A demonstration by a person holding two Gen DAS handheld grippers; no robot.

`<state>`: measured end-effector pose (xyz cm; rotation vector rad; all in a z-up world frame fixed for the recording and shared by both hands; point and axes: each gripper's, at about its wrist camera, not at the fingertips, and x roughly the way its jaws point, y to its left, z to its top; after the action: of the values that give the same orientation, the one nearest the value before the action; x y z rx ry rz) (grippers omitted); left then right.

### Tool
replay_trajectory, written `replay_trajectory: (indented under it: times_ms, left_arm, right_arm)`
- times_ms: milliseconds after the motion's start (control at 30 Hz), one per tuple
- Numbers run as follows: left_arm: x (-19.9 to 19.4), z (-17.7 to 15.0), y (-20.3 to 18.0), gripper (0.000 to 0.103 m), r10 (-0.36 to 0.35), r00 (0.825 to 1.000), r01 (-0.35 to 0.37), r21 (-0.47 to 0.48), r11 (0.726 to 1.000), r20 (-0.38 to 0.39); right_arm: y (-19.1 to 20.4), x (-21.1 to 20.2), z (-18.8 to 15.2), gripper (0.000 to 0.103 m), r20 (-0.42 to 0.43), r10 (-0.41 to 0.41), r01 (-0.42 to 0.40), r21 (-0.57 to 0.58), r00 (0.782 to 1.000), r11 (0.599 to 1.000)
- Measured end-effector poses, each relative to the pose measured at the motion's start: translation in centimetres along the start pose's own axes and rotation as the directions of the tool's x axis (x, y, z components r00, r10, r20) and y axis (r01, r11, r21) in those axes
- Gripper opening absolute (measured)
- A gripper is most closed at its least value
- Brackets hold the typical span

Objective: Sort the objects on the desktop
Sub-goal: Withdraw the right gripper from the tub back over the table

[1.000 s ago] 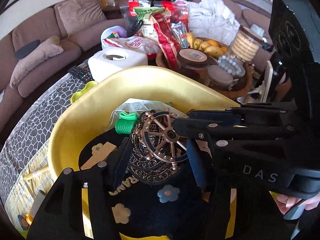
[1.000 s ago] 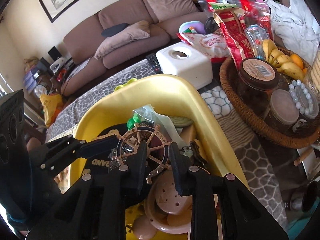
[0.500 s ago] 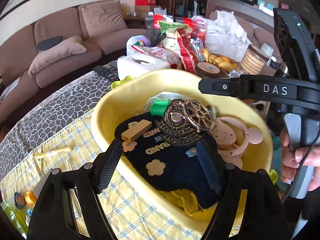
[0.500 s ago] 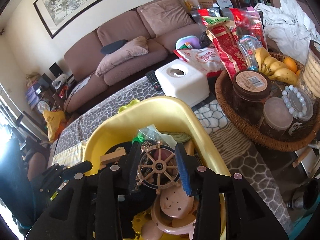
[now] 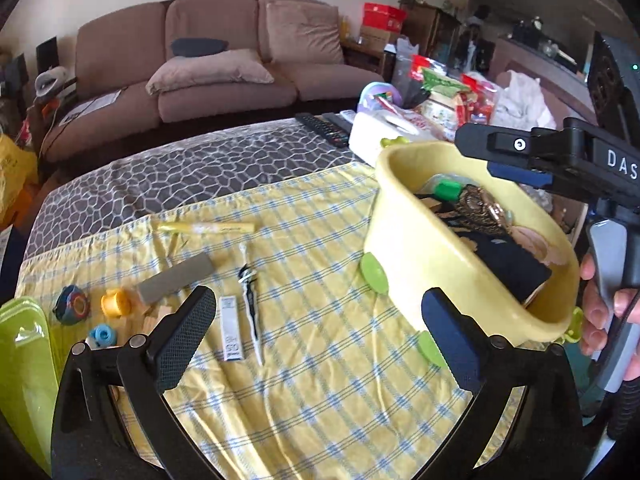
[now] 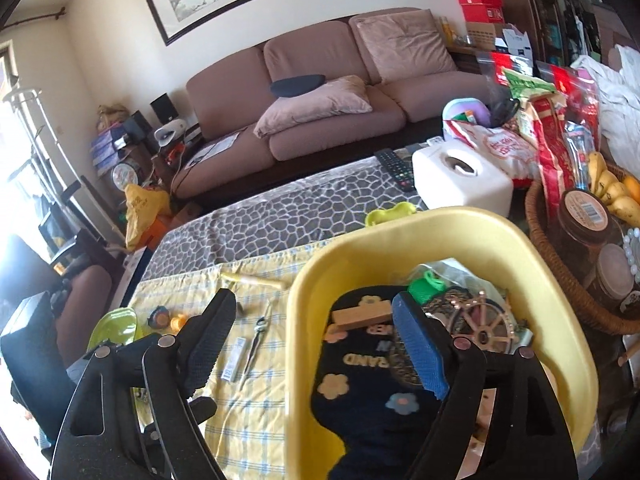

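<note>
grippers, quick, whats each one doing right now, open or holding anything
Left gripper: open, jaws just been opening, nothing between the fingers.
Right gripper: open, jaws just been opening, nothing held, over the yellow tub.

Daylight is seen flooding in from the left edge of the right wrist view, where the window area (image 6: 16, 200) is blown out to white. The room is otherwise evenly and softly lit, with only faint shadows cast on the checked cloth (image 5: 320, 360). Strong fisheye bending and dark vignetted corners are shown in both views. Slight motion blur is noticed throughout.
</note>
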<state>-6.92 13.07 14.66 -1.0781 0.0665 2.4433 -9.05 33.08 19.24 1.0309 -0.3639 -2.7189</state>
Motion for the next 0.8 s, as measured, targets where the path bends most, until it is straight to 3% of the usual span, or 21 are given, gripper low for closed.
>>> replay_trajectory:
  times_ms: [233,433,800]
  left_arm:
    - [-1.5,-4.6,7.1,0.103,0.094,0.995,-0.097,-0.09,0.991,-0.028]
    - [-1.8,-7.7,12.8,0.103,0.141,0.988,-0.151,-0.222,0.963,-0.06]
    - [-3.4,-8.2,16.7,0.103,0.172,0.985,-0.174,-0.278,0.945,-0.032]
  right_arm:
    - [5.4,2.7,-0.9,0.089,-0.041,0.027,-0.031,-0.105,0.999,0.994]
    - [9.8,5.5,-2.3,0.089,-0.09,0.041,-0.057,-0.183,0.995,0.981]
    - [13.5,12.8,-5.6,0.089,-0.234,0.031,-0.077,-0.188,0.972,0.979]
